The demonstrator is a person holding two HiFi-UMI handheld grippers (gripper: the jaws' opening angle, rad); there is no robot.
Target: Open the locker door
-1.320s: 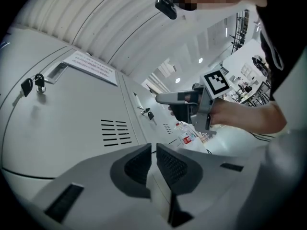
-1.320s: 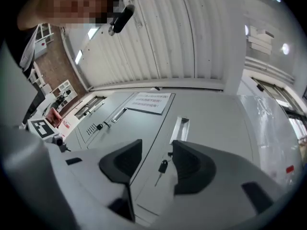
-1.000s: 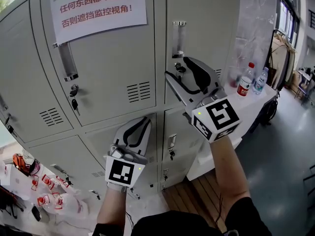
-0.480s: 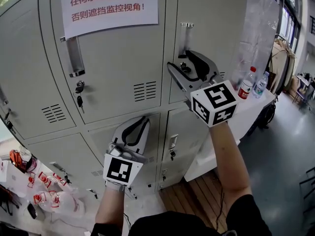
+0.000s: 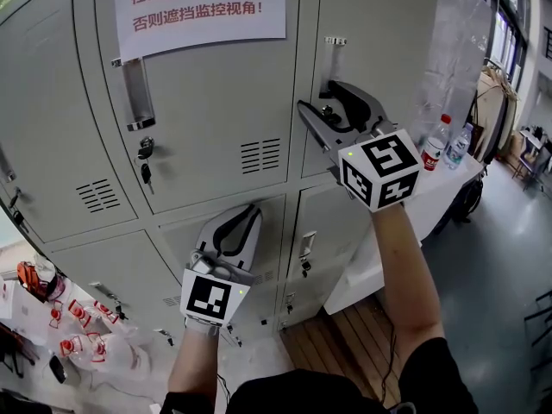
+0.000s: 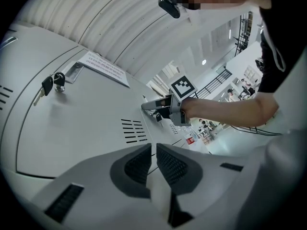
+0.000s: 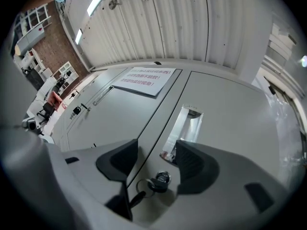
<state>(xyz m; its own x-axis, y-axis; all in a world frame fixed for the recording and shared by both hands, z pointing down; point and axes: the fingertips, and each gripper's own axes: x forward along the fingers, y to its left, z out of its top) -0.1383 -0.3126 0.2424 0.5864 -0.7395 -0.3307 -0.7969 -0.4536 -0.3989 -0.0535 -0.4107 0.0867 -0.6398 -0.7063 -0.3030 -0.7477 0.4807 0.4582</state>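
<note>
A bank of grey metal lockers fills the view from above. At the left, a neighbouring door carries a white notice [image 5: 200, 7] printed in red characters, a vertical metal handle [image 5: 138, 93], and below it a lock with hanging keys [image 5: 145, 151]. Lower and left of centre, the left gripper [image 5: 248, 216] points at a lower locker; its jaws are drawn almost together with only a thin slit between them, and they hold nothing. Right of centre, the right gripper [image 5: 317, 97] is raised to the upper right locker door [image 5: 384, 33], just under that door's recessed handle [image 5: 332, 63]. Its jaws stand wide apart, gripping nothing, with the key in the lock [image 7: 160, 180] between them. Far right, two plastic bottles [image 5: 434, 149] stand on a white table [image 5: 444, 188].
</note>
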